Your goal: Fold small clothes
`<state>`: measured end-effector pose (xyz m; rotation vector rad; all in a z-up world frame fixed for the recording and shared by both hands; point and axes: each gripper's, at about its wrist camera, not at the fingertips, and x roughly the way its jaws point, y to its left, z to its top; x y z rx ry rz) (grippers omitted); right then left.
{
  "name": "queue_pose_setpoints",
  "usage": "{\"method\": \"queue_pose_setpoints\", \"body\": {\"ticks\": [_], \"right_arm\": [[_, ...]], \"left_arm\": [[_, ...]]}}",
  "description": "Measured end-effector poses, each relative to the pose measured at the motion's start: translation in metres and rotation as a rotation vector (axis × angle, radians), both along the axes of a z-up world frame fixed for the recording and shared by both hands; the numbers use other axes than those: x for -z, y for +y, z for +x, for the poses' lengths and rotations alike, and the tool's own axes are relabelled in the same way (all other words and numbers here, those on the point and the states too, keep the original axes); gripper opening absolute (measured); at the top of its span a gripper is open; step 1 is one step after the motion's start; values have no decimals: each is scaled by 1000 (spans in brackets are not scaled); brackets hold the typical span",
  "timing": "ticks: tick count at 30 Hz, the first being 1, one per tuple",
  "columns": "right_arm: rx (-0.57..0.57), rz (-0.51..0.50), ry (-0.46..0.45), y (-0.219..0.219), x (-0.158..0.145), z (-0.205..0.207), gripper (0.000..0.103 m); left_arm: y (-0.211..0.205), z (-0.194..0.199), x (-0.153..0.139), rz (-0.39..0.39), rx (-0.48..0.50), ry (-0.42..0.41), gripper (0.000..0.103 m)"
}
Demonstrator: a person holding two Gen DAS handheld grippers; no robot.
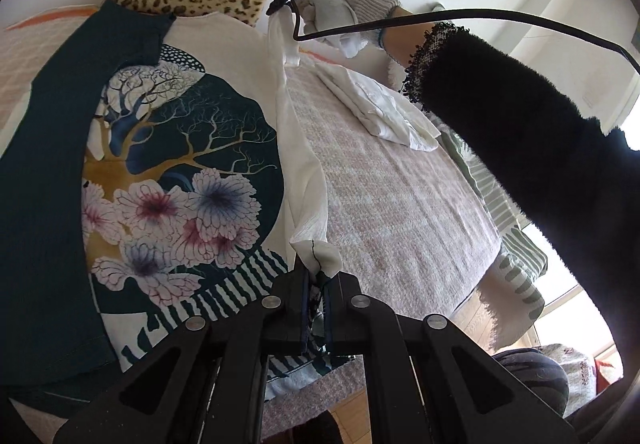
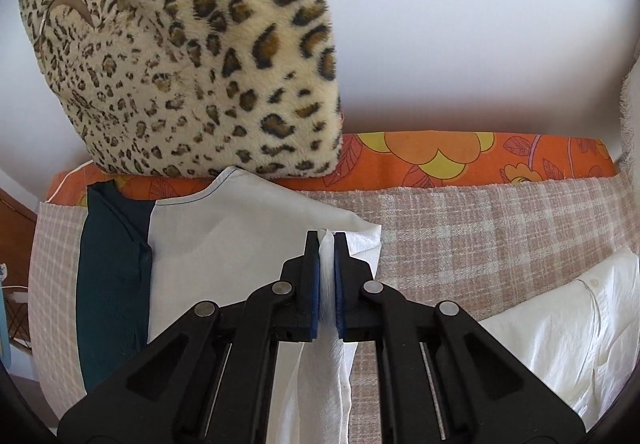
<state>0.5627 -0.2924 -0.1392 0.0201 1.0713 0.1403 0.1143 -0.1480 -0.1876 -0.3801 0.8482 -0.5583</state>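
Covering the bed, a pink checked blanket (image 2: 480, 228) underlies the shirt (image 1: 188, 148) both grippers' jaws pinch.

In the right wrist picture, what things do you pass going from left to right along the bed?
Dark green sleeve → white shirt edge pinched in the right gripper → bare checked blanket → crumpled white garment.

Two garments lie on the bed: one printed top (image 1: 176, 164) with dark teal sleeves and one white shirt (image 1: 384, 112), folded. One leopard-print cushion (image 2: 192, 56) stands at the far edge. Two grippers show, one left gripper (image 1: 318, 284) and one right gripper (image 2: 327, 280). One gloved hand (image 1: 336, 0).
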Motion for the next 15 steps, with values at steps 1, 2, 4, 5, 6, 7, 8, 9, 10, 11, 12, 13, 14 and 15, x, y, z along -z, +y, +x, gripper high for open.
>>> {"method": "queue_pose_setpoints", "body": {"ticks": [1, 2, 4, 5, 6, 7, 8, 9, 10, 11, 12, 13, 14, 15], "right_arm": [[-14, -15, -1, 13, 0, 0, 7], [-29, -29, -2, 25, 1, 0, 7], [-57, -60, -1, 50, 4, 0, 7], [-71, -75, 0, 62, 6, 0, 7], [-84, -90, 0, 75, 8, -1, 7], [-98, -109, -1, 87, 10, -1, 7], [-110, -128, -1, 98, 13, -1, 7], [-123, -145, 1, 110, 15, -1, 7], [-131, -157, 4, 119, 18, 0, 7], [-137, -167, 7, 127, 21, 0, 7], [-144, -176, 11, 135, 24, 0, 7], [-151, -187, 16, 143, 27, 1, 7], [-158, -203, 19, 150, 30, 0, 7], [-166, -217, 20, 156, 33, -1, 7]], "left_arm": [[4, -2, 4, -7, -17, 7, 4], [8, -3, 8, -15, -27, 18, 4], [14, -6, 15, -22, -41, 39, 4], [17, -7, 18, -23, -48, 47, 4], [20, -9, 21, -27, -54, 54, 4], [23, -11, 22, -28, -60, 56, 4], [26, -12, 22, -23, -65, 53, 4], [29, -14, 23, -18, -70, 50, 4], [32, -14, 23, -20, -74, 51, 4], [35, -15, 24, -23, -83, 53, 4], [39, -15, 26, -24, -91, 57, 4], [43, -15, 27, -26, -99, 63, 4], [45, -15, 29, -30, -106, 70, 4], [48, -15, 30, -38, -113, 77, 4]]}}
